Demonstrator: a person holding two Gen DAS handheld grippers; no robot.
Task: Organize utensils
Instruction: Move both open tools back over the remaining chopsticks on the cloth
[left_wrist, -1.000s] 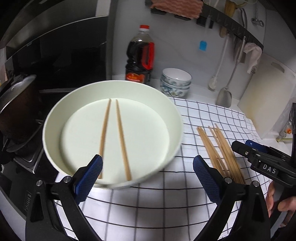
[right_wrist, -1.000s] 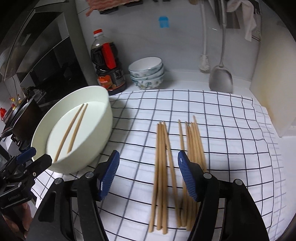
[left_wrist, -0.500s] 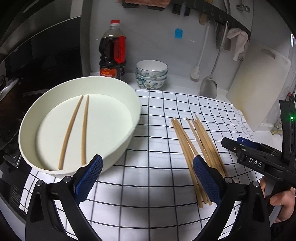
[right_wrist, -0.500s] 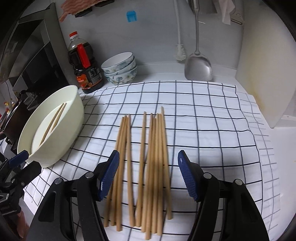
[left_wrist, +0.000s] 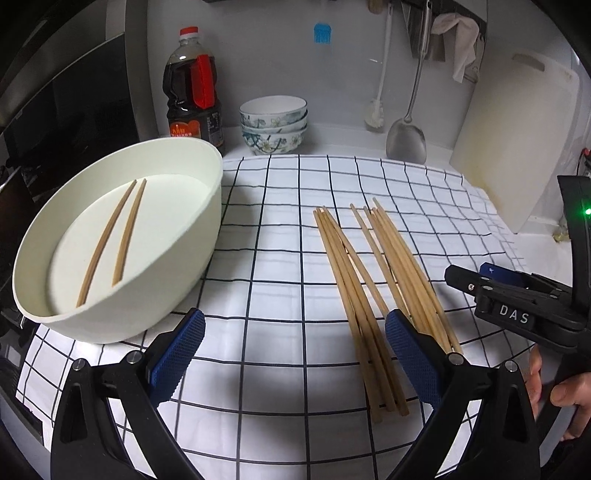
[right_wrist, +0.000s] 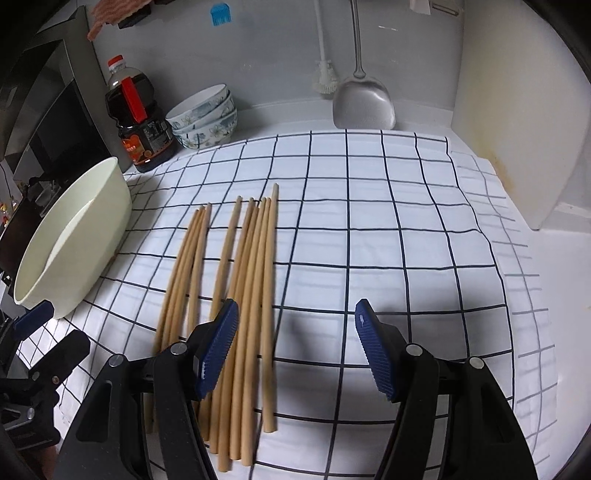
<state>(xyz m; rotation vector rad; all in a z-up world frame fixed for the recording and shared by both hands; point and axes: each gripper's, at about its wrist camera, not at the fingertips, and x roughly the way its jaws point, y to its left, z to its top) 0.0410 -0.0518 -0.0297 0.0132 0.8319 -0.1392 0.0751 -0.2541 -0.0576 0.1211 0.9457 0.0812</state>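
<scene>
Left wrist view first: nearest us the left tongs (left_wrist: 294, 354) stand wide apart with nothing between their blue ribbed pads, the right-hand pad hanging just over the near ends of the loose pale wooden chopsticks (left_wrist: 373, 291). We read that as a hand lining up on the pile, not yet gripping. In the right wrist view the right tongs (right_wrist: 297, 347) are likewise spread and empty, their left pad above the right-hand cluster of the same chopsticks (right_wrist: 236, 295), so both hands seem aimed at one pile from either side. The sticks lie roughly parallel in two loose groups on the white cloth with a dark grid (left_wrist: 280, 236) spread over the worktop, probably laid out there so they can be picked off easily. To the left, beside the cloth's edge, the big cream round basin (left_wrist: 207, 236) already holds two chopsticks (left_wrist: 110, 236) side by side, which suggests it is the collecting place. Farthest back, against the wall, stand a dark sauce bottle with a red cap (left_wrist: 194, 88), stacked floral bowls (left_wrist: 274, 123), a hanging steel spatula (left_wrist: 406, 136) and a white cutting board (left_wrist: 517, 147), all well clear of the work.
</scene>
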